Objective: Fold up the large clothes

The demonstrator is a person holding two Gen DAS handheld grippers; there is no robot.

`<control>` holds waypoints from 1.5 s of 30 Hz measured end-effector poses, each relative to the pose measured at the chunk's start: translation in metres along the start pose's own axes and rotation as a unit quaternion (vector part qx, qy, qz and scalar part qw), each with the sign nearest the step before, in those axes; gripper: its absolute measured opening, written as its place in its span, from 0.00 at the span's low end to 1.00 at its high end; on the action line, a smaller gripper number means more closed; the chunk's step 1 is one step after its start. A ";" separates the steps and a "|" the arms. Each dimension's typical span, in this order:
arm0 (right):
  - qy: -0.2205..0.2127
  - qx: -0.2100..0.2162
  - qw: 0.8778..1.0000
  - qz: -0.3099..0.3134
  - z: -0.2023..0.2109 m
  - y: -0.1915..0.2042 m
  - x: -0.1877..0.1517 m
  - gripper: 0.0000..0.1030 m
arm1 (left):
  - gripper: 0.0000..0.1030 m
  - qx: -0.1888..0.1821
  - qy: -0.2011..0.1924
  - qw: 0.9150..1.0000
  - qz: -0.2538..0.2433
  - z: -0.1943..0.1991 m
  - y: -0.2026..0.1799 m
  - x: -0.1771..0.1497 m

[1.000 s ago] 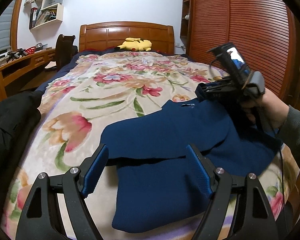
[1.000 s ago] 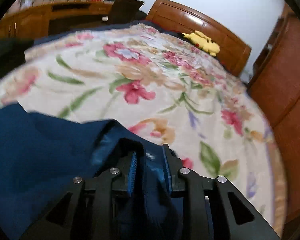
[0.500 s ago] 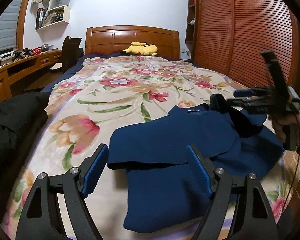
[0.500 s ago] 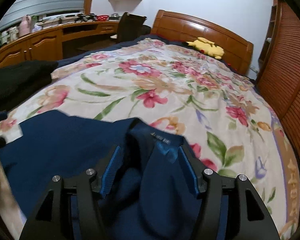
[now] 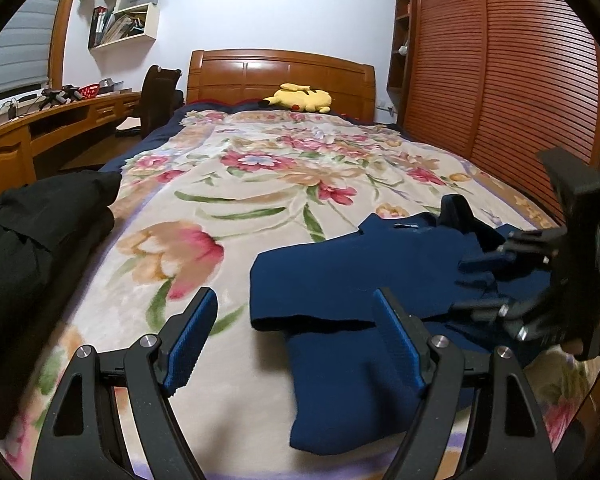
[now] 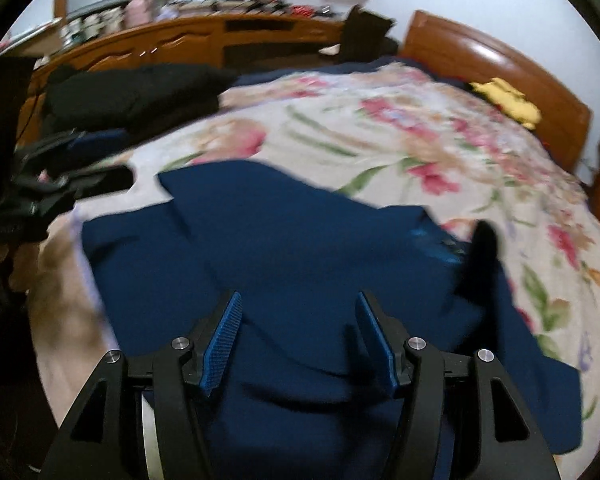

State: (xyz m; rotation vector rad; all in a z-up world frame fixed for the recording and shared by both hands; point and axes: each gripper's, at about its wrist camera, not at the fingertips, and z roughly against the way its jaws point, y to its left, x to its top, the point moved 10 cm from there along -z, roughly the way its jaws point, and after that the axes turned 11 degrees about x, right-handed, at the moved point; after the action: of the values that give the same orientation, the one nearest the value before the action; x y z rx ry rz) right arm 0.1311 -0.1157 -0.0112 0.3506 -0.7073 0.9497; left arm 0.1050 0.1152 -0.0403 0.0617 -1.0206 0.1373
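Observation:
A navy garment (image 5: pixel 340 280) lies partly folded on the near right of the floral bedspread (image 5: pixel 240 200), one part laid over its body. My left gripper (image 5: pixel 296 296) hovers open just above its near left edge, with nothing between the pads. My right gripper (image 6: pixel 299 298) is open over the middle of the navy garment (image 6: pixel 300 248), and its blue pads press on nothing. From the left wrist view the right gripper (image 5: pixel 460 286) shows blurred at the garment's right side. A dark collar flap (image 6: pixel 480 256) sticks up near the label.
A black clothing pile (image 5: pixel 32 232) sits at the bed's left edge. A yellow plush toy (image 5: pixel 300 98) lies by the wooden headboard (image 5: pixel 280 72). A slatted wardrobe (image 5: pixel 500 80) runs along the right, with a desk (image 5: pixel 40 128) and chair (image 5: pixel 156 100) on the left.
My right gripper let go of the navy collar, opened its jaws and pulled back toward the garment's near right side. The left gripper has barely moved.

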 end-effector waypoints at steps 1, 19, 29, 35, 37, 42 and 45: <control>0.007 0.004 1.000 0.007 -0.005 0.003 -0.001 0.59 | 0.78 0.000 0.000 1.000 0.001 0.000 0.001 0.000; -0.028 -0.116 0.993 -0.014 -0.050 -0.119 0.113 0.04 | 0.78 -0.013 0.008 1.000 -0.013 -0.007 -0.012 -0.002; -0.045 -0.145 0.987 -0.060 -0.065 -0.124 0.115 0.67 | 0.78 -0.018 0.012 1.000 -0.021 -0.008 -0.018 -0.003; -0.017 -0.075 0.997 -0.017 -0.060 -0.081 0.084 0.67 | 0.78 -0.016 0.010 1.000 -0.020 -0.007 -0.017 -0.002; -0.005 -0.046 0.999 -0.013 -0.064 -0.067 0.072 0.67 | 0.78 -0.014 0.010 1.000 -0.020 -0.007 -0.016 -0.003; 0.028 0.002 1.000 0.013 -0.079 -0.034 0.049 0.67 | 0.78 -0.009 0.013 1.000 -0.020 -0.008 -0.013 -0.005; 0.067 0.008 0.997 0.040 -0.095 -0.024 0.036 0.67 | 0.78 -0.008 0.014 1.000 -0.018 -0.007 -0.011 -0.006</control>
State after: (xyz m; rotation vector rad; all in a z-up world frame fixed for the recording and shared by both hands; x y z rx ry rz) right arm 0.2019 -0.0531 -0.0545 0.2721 -0.5946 1.0450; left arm 0.1095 0.1047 -0.0490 0.0641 -0.9929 0.0970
